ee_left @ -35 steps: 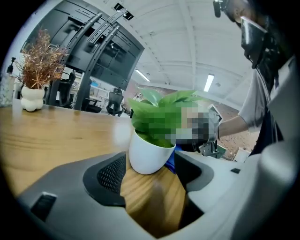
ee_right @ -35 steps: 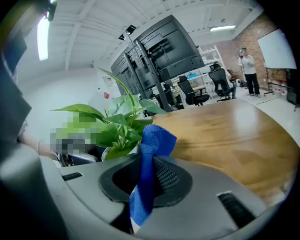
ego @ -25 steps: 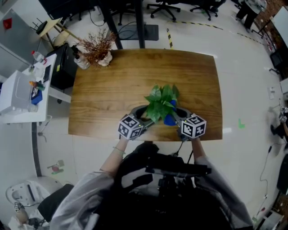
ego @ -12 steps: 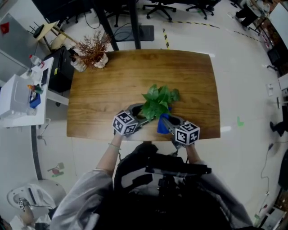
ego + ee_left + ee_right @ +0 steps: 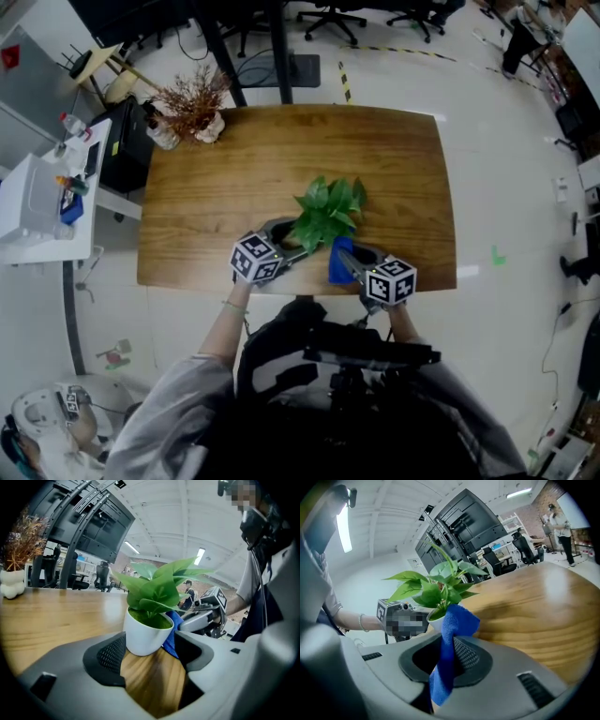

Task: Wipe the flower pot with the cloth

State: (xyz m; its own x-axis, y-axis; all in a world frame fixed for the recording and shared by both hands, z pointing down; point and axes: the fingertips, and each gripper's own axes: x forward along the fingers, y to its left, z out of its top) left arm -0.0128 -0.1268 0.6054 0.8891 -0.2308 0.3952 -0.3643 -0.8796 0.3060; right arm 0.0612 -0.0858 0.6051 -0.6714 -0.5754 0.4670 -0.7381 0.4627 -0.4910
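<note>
One white pot stands on the table, close to its near edge. The left tool brackets it: jaws spread wide, one pad against the pot's wall and the other just beside its far side, so I judge it to be holding the pot steady. The blue cloth is pinched between the right tool's closed jaws, its free top bunched up right at the pot.

Wiping looks to be in hand — cloth and pot meet on the side facing the right tool. The next move calls for dragging the cloth round or down the wall while the left tool keeps the pot from sliding or tipping.

From the head view the pot is hidden under its leaves; only a blue patch shows between them and the right tool. The left gripper view gives the bare white wall with the cloth lying against it. The right gripper view shows the pinch itself, but only a sliver of the pot's rim.

Well apart, at the far left corner, a vase of dried twigs stands.
</note>
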